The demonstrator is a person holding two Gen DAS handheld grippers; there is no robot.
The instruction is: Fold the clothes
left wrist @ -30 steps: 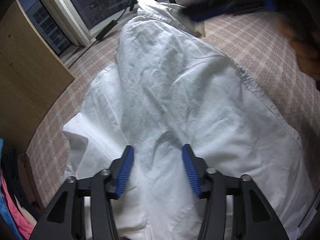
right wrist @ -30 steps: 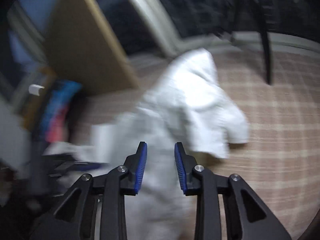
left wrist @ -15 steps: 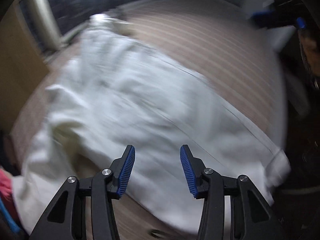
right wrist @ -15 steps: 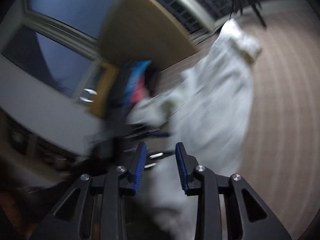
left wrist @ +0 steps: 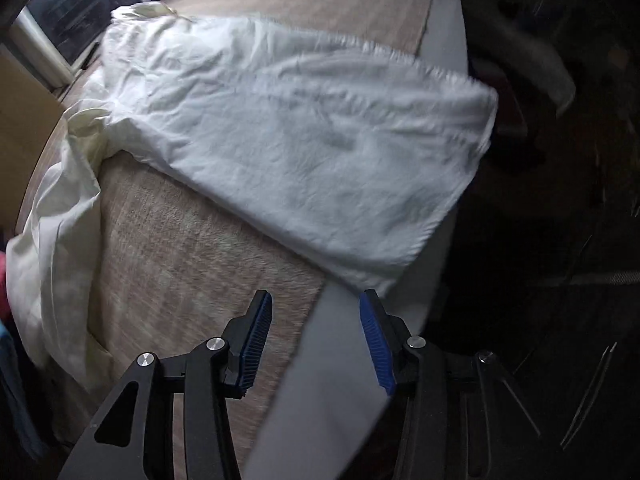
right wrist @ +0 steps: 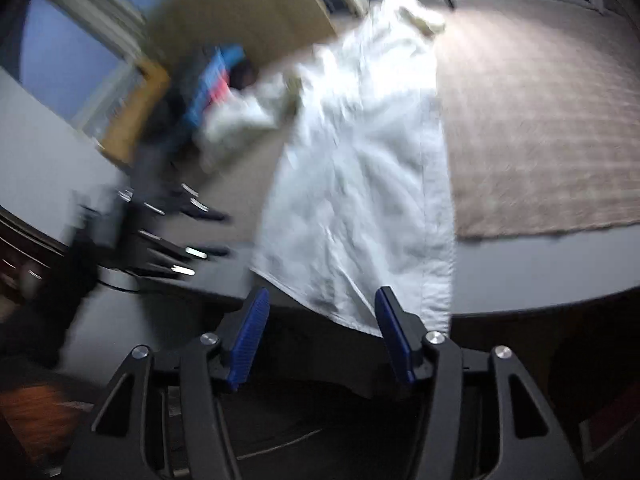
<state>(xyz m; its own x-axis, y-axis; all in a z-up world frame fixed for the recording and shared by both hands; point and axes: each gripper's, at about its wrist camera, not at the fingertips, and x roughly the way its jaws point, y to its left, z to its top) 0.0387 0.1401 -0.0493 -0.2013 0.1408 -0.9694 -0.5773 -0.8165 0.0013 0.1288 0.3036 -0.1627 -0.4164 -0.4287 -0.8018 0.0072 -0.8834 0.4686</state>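
Observation:
A white garment (left wrist: 288, 120) lies stretched across a checked beige cloth (left wrist: 168, 248) on a grey table; its hem hangs over the near table edge. One sleeve (left wrist: 52, 220) trails off to the left. My left gripper (left wrist: 316, 336) is open, just short of the hem corner, holding nothing. In the right wrist view the same garment (right wrist: 368, 168) runs away from me, its hem draped over the table edge. My right gripper (right wrist: 320, 328) is open and empty, below that hem. The left gripper (right wrist: 176, 236) shows blurred at the left.
A wooden board (right wrist: 240, 8) leans by the window at the back left. Blue and pink clothes (right wrist: 212, 76) are piled beside it. The grey table rim (right wrist: 540, 272) runs across the front, with dark floor below. The right side of the beige cloth (right wrist: 540, 112) is bare.
Both grippers have pulled back from over the garment to its hem end at the table edge. The right gripper's fingers have opened wider. The garment now lies longer and flatter.

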